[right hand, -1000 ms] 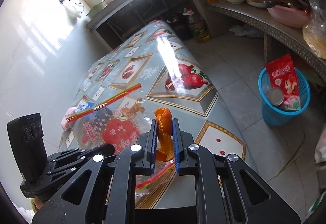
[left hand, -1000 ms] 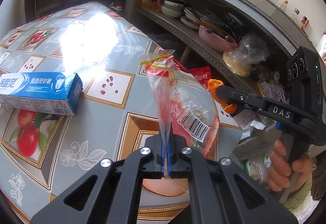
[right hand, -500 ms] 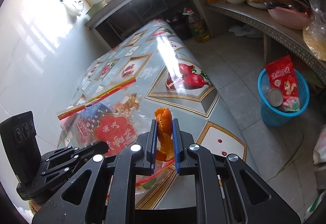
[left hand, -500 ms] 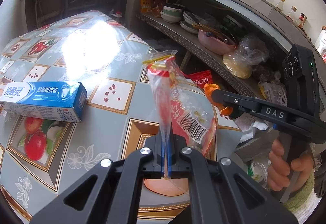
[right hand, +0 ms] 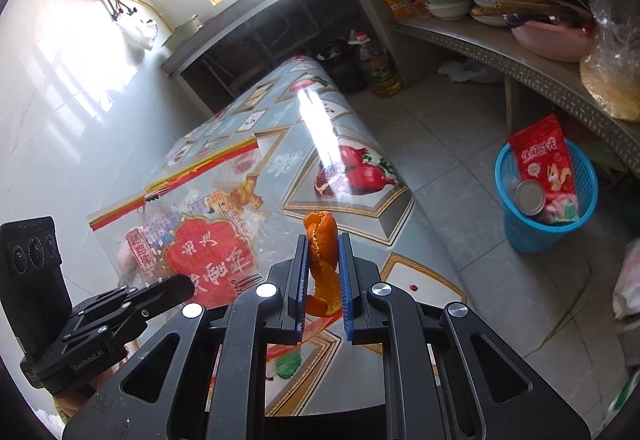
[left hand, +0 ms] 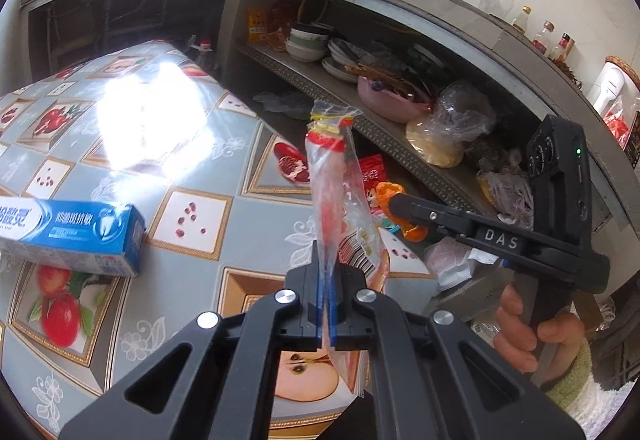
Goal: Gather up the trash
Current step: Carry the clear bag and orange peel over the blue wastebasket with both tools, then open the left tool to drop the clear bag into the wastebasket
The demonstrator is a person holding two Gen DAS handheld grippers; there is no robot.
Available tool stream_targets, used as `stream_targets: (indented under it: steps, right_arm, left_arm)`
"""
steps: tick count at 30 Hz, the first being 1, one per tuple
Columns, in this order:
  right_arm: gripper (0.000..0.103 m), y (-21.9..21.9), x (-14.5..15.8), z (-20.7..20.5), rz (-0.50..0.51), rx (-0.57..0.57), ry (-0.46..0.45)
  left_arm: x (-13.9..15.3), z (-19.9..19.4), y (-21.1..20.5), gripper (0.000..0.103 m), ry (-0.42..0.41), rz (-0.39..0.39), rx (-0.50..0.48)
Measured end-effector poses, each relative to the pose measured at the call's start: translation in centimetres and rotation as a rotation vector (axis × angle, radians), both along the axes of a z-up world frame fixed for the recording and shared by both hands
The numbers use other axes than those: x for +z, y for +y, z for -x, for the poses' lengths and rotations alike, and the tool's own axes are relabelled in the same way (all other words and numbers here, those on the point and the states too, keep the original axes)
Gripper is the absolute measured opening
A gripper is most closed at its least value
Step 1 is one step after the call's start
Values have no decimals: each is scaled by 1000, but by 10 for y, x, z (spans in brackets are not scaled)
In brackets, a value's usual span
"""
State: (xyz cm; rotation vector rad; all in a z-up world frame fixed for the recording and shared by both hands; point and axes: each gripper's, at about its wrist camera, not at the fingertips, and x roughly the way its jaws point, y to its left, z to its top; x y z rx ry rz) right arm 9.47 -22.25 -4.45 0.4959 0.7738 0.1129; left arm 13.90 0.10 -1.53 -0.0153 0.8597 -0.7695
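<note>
A clear plastic bag (left hand: 334, 196) with red print is pinched edge-on between the closed fingers of the left gripper (left hand: 327, 314) and held upright above the table (left hand: 192, 280). An orange peel (right hand: 322, 264) is clamped in the right gripper (right hand: 323, 294), just beside the bag. A toothpaste box (left hand: 70, 236) lies on the table. A blue basket (right hand: 516, 236) with trash is seen on the floor.

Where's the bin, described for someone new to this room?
Find the long shelf of dishes; the bin stands on the floor tiles below it, off the table's corner. It is a blue mesh basket with a red snack bag sticking out.
</note>
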Motion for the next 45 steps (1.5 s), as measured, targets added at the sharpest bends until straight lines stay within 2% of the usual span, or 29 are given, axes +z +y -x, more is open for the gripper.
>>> stream_targets:
  steps: [8,13,16,19,23,28,35,41,44,45]
  right_arm:
    - [13,-37,-4,14,-34,-71,-23]
    - [13,-78,-6,34,-35,-178,-38]
    - [13,-108,-11,50,-17,-273,-33]
    - [13,-142,-22,67,-10,-382,-2]
    - [13,-183,-43,85,-29,-495,43]
    - [13,-218,-73,84,-73,-553,93]
    - [13,-242,-109,66,-113,-583,140]
    - [13,-256,-139,62,-163,-609,194]
    - [13,-259,-147,62,-171,-610,217]
    - [13,-260,-149,62,-170,-609,223]
  left_arm:
    - [17,-9,-32,1,-2,17,-54]
    - [24,-22,-64,1,13,18,-104]
    - [23,-35,-85,1,46,21,-133]
    - [17,-53,-116,1,120,23,-187]
    - [2,-77,-169,1,206,-21,-251]
    - [-29,-105,-243,1,287,-122,-306]
    - [-96,-153,-348,1,425,-233,-310]
    - [-143,-191,-407,2,553,-174,-243]
    - [-177,-208,-432,2,566,-173,-178]
    - [-187,-213,-435,6,567,-172,-159]
